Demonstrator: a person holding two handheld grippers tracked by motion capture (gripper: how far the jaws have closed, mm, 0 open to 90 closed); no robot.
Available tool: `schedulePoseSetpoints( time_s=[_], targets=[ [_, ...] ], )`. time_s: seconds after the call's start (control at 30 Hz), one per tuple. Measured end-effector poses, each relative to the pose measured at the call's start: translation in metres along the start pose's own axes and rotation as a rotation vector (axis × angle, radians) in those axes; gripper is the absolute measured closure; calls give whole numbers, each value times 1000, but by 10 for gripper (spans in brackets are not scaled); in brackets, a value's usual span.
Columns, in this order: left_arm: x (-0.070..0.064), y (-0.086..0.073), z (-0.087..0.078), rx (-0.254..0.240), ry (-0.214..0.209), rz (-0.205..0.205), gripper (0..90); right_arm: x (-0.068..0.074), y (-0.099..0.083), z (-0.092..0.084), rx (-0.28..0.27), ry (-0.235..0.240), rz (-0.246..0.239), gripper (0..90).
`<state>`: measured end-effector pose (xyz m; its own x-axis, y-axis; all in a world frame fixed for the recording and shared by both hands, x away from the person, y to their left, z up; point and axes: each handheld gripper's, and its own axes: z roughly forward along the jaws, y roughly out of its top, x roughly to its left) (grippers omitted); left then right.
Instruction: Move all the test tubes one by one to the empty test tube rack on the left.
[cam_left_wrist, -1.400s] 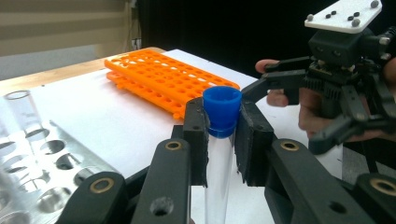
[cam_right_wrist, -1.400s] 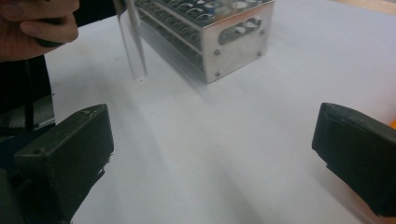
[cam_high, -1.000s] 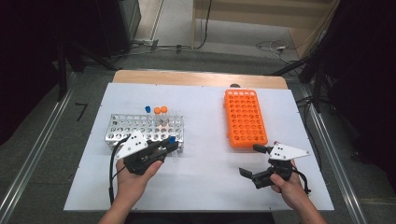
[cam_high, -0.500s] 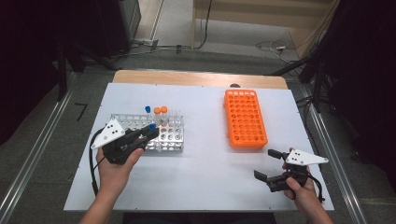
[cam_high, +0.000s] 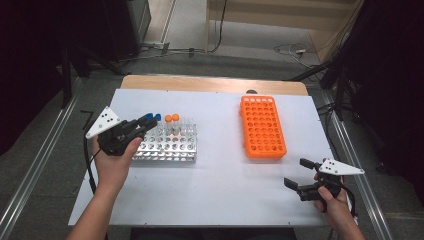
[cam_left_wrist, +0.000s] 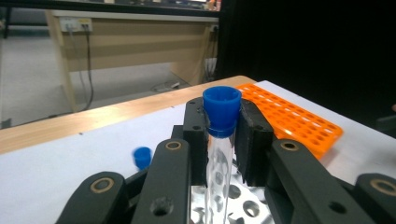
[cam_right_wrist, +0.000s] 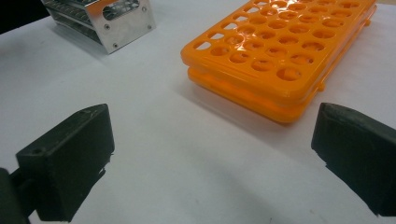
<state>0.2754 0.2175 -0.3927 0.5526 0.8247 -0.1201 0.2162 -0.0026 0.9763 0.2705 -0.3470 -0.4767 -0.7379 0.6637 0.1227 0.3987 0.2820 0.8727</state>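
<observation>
The left claw (cam_left_wrist: 222, 140) is clamped on a clear tube (cam_left_wrist: 218, 168) just under its blue cap (cam_left_wrist: 222, 108), and holds it upright. The tube's lower end runs off the bottom of the left gripper view, so whether it sits in a hole of the metal rack (cam_left_wrist: 233, 205) or hangs above it cannot be told. A second blue cap (cam_left_wrist: 142, 157) shows beyond the left jaw; its tube is hidden behind the claw's links.

In the high view the left claw (cam_high: 145, 121) is over the near-left corner of the metal rack (cam_high: 170, 147), at the left of the white worktop (cam_high: 220, 170). There the held tube is hidden by the claw, apart from a bit of blue at the tips. Two orange-capped tubes (cam_high: 171, 120) stand at the far side of the rack; the clear tubes beside them are faint and hard to count. The person's left hand (cam_high: 114, 160) covers part of the rack's near-left edge.

The orange rack (cam_high: 262, 126) lies on the right half of the worktop, well apart from the metal one, and its holes look empty.

The right claw (cam_high: 299, 174) is near the worktop's near-right edge, jaws spread wide with nothing between them. In the right gripper view the right claw (cam_right_wrist: 210, 154) stands low over bare worktop (cam_right_wrist: 187, 158), its jaws partly cut by the frame edges. The orange rack (cam_right_wrist: 280, 51) lies ahead of it, its far end cut off at the top. A corner of the metal rack (cam_right_wrist: 112, 23) shows at upper left.
</observation>
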Motion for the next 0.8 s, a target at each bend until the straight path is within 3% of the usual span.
schedulePoseSetpoints(
  time_s=[0.37, 0.8],
  targets=[
    [27, 10, 20, 6, 73, -22, 766, -1, 0, -1, -4, -18, 8, 0],
    [45, 3, 41, 31, 157, -41, 766, -3, 1, -2, -12, -25, 30, 0]
  ],
)
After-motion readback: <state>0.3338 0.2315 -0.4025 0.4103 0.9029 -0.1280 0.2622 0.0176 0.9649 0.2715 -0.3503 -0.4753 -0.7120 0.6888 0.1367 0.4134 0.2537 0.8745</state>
